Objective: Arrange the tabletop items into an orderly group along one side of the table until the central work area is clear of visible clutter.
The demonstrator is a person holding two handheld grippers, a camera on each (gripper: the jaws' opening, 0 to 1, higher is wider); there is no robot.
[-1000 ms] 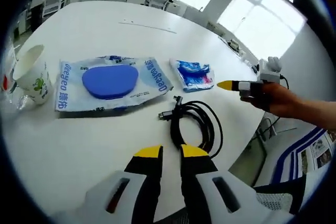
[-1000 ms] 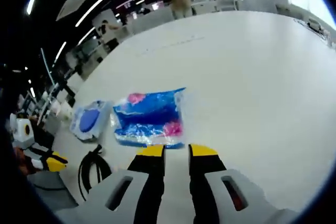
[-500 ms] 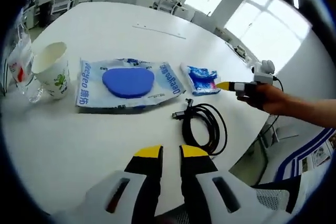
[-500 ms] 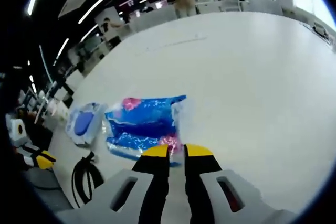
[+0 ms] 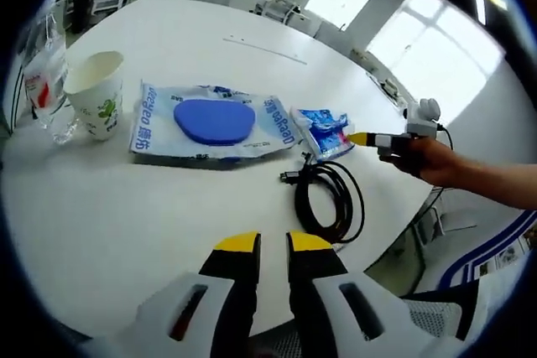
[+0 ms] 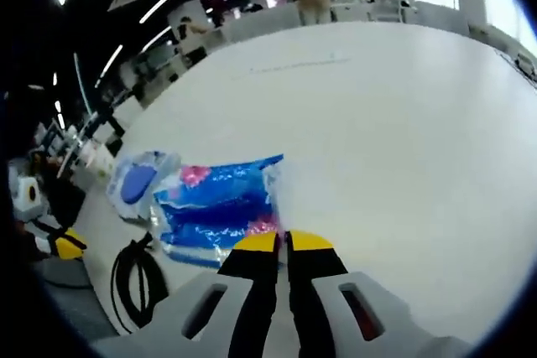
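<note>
White and round, the big table (image 5: 126,207) has a few things lying near one edge. In the left gripper view, a white paper cup with a green picture (image 5: 95,105) stands upright. Just beside it is a clear crinkly plastic bag with a red label (image 5: 44,81). Next comes a flat white wipes pack with a blue oval lid (image 5: 210,121). Past that is a small shiny blue plastic packet with pink spots (image 5: 323,129). A coiled black cable with a plug (image 5: 325,200) lies near both packs.

The left gripper (image 5: 270,242) hangs over bare table with its yellow tips a little apart, holding nothing.

The right gripper (image 6: 284,241) has its yellow tips pressed almost together at the near edge of the small blue packet (image 6: 216,207). I cannot tell if they pinch it. A person's hand (image 5: 432,159) holds this gripper at the table's edge.
</note>
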